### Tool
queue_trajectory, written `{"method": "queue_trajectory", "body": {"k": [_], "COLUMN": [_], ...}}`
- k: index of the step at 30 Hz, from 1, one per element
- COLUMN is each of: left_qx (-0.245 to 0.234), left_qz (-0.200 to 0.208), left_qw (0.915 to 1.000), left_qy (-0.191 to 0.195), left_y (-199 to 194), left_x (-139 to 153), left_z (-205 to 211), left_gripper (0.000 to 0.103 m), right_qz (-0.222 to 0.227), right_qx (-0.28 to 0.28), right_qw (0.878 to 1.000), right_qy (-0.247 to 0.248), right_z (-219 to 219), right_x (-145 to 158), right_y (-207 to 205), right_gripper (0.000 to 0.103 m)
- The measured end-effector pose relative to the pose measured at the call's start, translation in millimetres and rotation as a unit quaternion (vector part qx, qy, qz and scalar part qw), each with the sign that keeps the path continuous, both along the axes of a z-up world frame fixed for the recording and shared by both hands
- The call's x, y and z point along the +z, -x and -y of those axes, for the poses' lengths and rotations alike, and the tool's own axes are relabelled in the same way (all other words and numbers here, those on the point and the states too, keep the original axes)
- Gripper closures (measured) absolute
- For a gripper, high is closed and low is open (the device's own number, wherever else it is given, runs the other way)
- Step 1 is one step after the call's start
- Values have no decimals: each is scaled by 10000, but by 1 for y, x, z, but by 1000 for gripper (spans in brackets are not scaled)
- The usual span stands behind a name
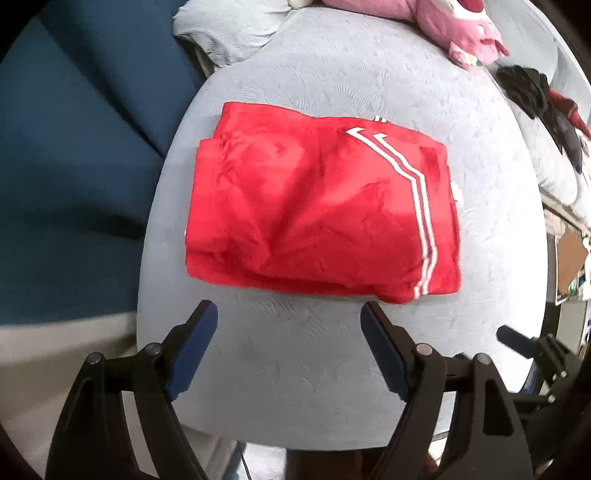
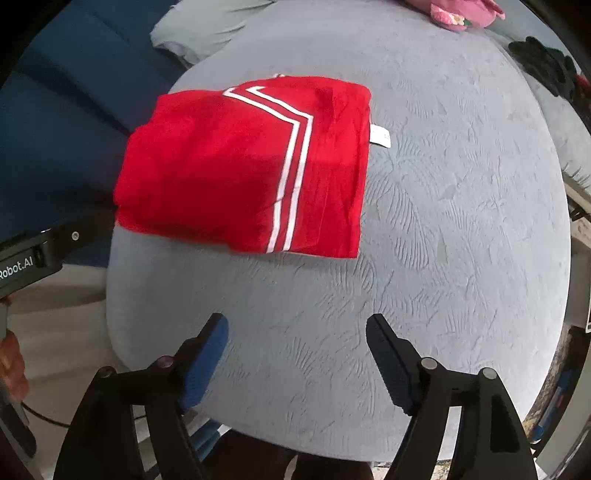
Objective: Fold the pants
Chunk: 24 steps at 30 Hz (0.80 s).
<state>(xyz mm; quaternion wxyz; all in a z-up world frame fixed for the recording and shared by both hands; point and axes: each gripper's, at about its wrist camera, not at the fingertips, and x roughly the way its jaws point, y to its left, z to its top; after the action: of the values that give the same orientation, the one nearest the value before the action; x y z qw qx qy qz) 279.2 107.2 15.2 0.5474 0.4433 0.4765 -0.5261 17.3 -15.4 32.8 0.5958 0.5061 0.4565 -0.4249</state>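
Looking from the left wrist, the red pants (image 1: 321, 210) lie folded into a thick rectangle on the grey bed (image 1: 332, 354), with two white stripes down their right side. The left claw (image 1: 289, 314) hovers near the close edge of the pants, its jaws wide apart and empty. A pink plush toy (image 1: 461, 26) rests at the far right.

From the right wrist, the pants (image 2: 243, 170) sit far and to the left, a white label (image 2: 380, 136) showing at their right edge. The right claw (image 2: 297, 326) is spread open above bare bed (image 2: 443, 221), holding nothing.
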Motion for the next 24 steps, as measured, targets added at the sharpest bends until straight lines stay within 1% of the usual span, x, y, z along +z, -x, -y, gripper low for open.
{"method": "queue_trajectory", "body": {"k": [1, 2, 3, 4, 6, 7, 9, 10, 12, 13, 15, 19, 20, 24], "left_qx": [50, 81, 105, 123, 172, 201, 268, 289, 332, 330, 347, 399, 409, 432], "left_qz": [-5, -20, -38, -40, -9, -5, -15, -12, 28, 48, 80, 51, 38, -34], "left_qw": [10000, 10000, 9999, 9999, 9998, 9998, 9996, 9995, 9994, 9994, 9993, 9991, 9991, 9989], "left_qy": [-6, 0, 4, -19, -35, -34, -68, -82, -100, -106, -116, -129, -136, -196], "left_y": [0, -1, -13, -10, 6, 6, 8, 18, 25, 28, 32, 38, 48, 59], "left_x": [-9, -7, -14, -10, -6, 3, 10, 13, 18, 20, 24, 31, 33, 36], "left_z": [7, 10, 23, 20, 13, 21, 30, 39, 54, 57, 72, 72, 73, 68], "left_gripper": [25, 25, 25, 25, 25, 25, 25, 25, 25, 25, 25, 25, 25, 25], "right_qz": [-14, 0, 36, 65, 31, 7, 16, 15, 27, 43, 91, 69, 73, 74], "right_qx": [25, 55, 71, 89, 106, 117, 109, 99, 95, 101, 83, 123, 112, 53], "right_qw": [10000, 10000, 10000, 9999, 9999, 9999, 9999, 9999, 9999, 9999, 9999, 9999, 9999, 10000], "right_qy": [-11, -18, -6, 18, 65, 76, 97, 91, 38, 3, -51, -65, -50, 32], "right_z": [-11, -18, -18, -19, -21, -21, -20, -17, -15, -11, -8, -5, -4, 0], "right_x": [5, 10, 14, 17, 29, 31, 34, 32, 34, 28, 28, 39, 41, 49], "right_y": [9, 7, 8, 8, 9, 8, 8, 7, 7, 5, 4, 5, 7, 9], "right_gripper": [28, 27, 22, 15, 8, 8, 8, 8, 7, 7, 7, 7, 7, 7]}}
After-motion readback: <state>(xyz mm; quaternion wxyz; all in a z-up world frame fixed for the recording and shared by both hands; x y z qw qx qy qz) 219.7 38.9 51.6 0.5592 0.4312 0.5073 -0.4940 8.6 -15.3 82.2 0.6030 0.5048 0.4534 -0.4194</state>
